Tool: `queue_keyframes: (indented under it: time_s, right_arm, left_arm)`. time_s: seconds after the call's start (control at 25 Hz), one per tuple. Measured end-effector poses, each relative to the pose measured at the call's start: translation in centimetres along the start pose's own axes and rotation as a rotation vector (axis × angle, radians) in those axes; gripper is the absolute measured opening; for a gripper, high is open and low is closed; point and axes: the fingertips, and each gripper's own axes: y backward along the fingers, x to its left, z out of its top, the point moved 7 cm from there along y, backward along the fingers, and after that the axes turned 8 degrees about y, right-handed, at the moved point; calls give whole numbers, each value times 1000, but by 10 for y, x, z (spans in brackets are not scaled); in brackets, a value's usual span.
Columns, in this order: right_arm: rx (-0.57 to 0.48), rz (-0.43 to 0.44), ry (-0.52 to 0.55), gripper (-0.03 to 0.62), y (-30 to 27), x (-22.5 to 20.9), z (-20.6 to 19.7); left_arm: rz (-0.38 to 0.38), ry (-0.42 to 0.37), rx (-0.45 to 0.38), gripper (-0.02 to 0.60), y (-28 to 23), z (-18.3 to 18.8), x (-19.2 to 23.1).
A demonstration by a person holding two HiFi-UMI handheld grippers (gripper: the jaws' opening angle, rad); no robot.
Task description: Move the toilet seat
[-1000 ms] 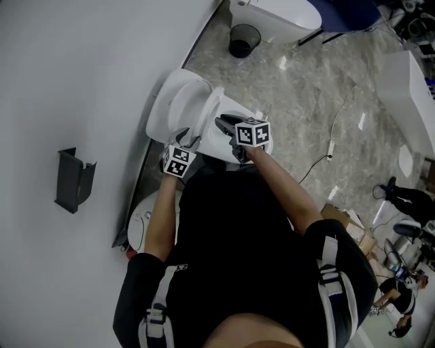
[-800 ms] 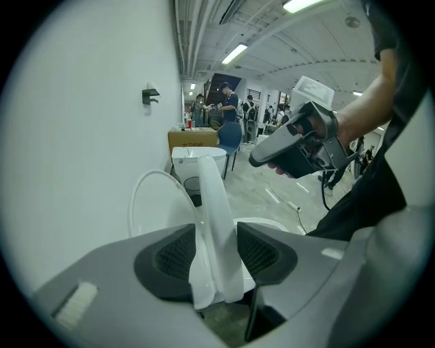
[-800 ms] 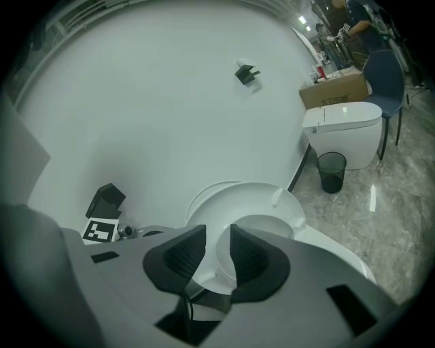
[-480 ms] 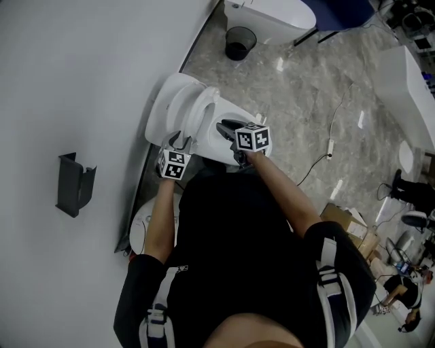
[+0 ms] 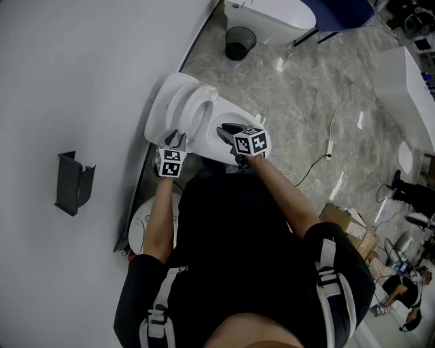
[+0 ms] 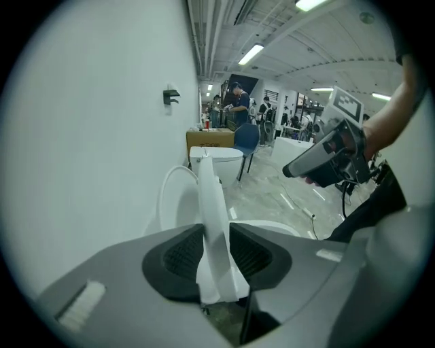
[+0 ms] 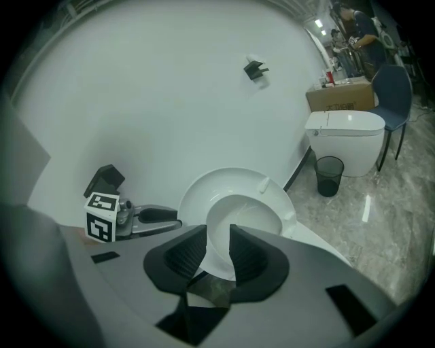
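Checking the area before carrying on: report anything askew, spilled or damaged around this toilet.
No spill or damage shows. The toilet seat stands nearly upright, just off the raised lid. A loose cable trails across the floor beside the toilet.

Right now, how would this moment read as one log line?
left gripper: jaws just closing, on toilet seat | right gripper: clamped on toilet seat | toilet seat: raised

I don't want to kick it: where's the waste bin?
Head view, top centre: the bin stands on the floor by the wall, between the near toilet and a second toilet.
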Motion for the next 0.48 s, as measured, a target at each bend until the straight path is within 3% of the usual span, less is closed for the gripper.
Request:
queue_keyframes:
  time_s: [0.24, 0.48]
  right_arm:
    - [22, 11, 39, 90, 1, 3, -5]
    - [15, 15, 45, 31, 6, 2, -8]
  left_arm:
    - [3, 45, -9, 121, 7, 2, 1]
    - [-5, 47, -84, 120, 12, 16, -3]
